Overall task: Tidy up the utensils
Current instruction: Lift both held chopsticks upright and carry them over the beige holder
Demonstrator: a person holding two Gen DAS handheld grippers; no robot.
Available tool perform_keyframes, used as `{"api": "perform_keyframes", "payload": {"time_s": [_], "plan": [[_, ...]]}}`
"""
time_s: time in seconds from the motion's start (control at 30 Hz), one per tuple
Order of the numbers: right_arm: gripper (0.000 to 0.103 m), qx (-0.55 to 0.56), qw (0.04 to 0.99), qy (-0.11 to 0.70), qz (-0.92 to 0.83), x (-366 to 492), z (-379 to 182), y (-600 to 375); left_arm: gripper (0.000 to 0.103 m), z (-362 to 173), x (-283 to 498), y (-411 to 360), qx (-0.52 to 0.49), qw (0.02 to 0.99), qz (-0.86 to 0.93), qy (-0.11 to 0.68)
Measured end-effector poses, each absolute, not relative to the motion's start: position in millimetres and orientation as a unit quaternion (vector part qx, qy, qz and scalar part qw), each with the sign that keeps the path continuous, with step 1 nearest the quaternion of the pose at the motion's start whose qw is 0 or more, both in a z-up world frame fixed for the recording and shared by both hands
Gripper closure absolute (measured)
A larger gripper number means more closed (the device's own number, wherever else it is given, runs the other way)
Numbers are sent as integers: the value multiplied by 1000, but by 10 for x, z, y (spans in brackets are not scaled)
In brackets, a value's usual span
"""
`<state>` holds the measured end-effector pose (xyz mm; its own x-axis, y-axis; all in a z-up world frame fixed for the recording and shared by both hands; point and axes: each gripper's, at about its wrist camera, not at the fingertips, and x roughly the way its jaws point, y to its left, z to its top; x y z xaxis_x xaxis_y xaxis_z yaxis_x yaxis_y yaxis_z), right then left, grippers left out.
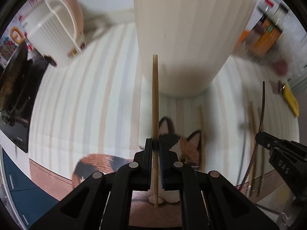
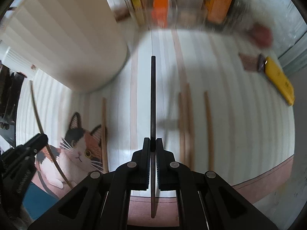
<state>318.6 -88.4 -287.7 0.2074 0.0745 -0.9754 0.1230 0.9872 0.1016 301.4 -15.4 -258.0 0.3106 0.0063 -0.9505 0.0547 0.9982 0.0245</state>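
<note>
We see the left gripper clamped on a pale wooden chopstick, the right gripper on a dark chopstick, near the cream ribbed holder.

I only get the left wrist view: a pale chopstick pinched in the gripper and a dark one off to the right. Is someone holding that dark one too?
Observer: Yes. The right gripper is shut on the dark chopstick, the same way the left gripper pinches the pale chopstick.
Operator: Are more sticks lying about? Mine is blurry there.
Observer: Three or so brown sticks lie right of the dark one, and another lies beside the cat picture.
Operator: What is that yellow thing at my right edge?
Observer: A yellow handle with a dark, brush-like head; the view is too blurred to say more.
</note>
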Motion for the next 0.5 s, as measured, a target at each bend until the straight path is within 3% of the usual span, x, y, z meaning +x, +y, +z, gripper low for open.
{"api": "perform_keyframes", "payload": {"time_s": [0.5], "plan": [[98,104,842,530,10,3240,-1818,-1103,99,-1562,2868,-36,3,878,-24,477]]}}
